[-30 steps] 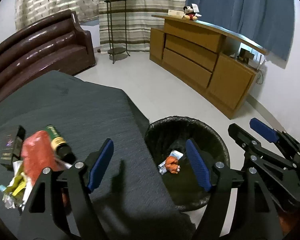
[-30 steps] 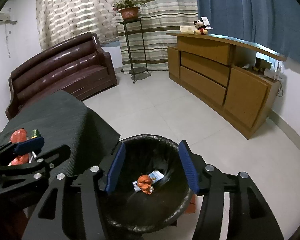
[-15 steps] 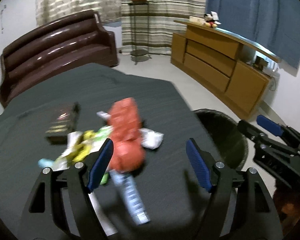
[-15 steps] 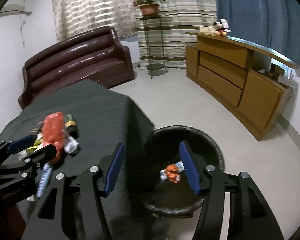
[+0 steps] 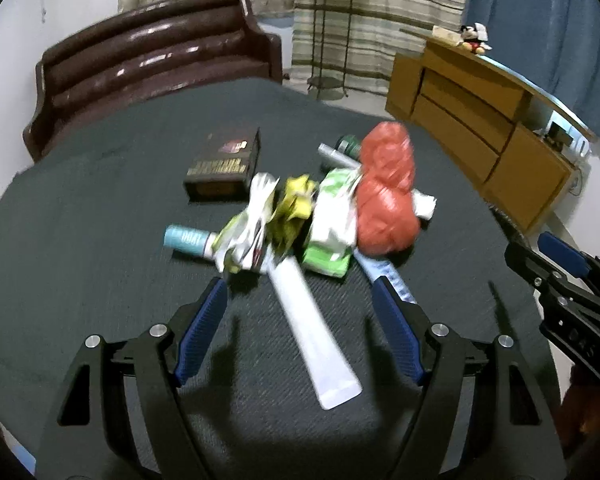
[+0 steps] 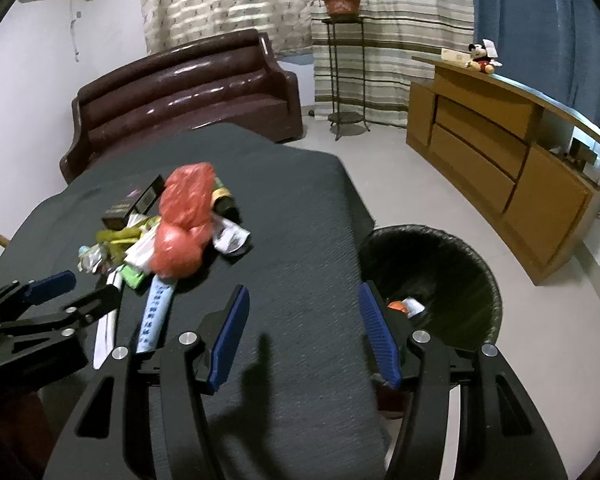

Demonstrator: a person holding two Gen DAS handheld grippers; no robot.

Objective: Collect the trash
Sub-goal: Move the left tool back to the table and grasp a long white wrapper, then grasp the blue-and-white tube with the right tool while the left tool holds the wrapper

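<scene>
A pile of trash lies on the dark-clothed table [image 5: 100, 240]: a red plastic bag [image 5: 388, 192], a green and white packet [image 5: 332, 232], a yellow wrapper [image 5: 296, 208], a blue-capped tube [image 5: 188, 240], a dark box [image 5: 224, 164] and a long white tube [image 5: 316, 336]. My left gripper [image 5: 300, 292] hangs open just above the white tube, at the near side of the pile. My right gripper [image 6: 304, 292] is open and empty over the table's right part, beside the black-lined bin [image 6: 460, 248]. An orange and white scrap [image 6: 404, 306] lies in the bin.
The bin stands on the floor right against the table's right edge. A brown sofa [image 6: 188, 92] is behind the table. A wooden sideboard [image 6: 500, 152] with a soft toy on it runs along the right wall. A plant stand [image 6: 344, 80] stands by the curtains.
Both grippers have swung left, away from the bin and over the table. The left one now faces the trash pile, and the bin has left its view. Neither has taken anything.
</scene>
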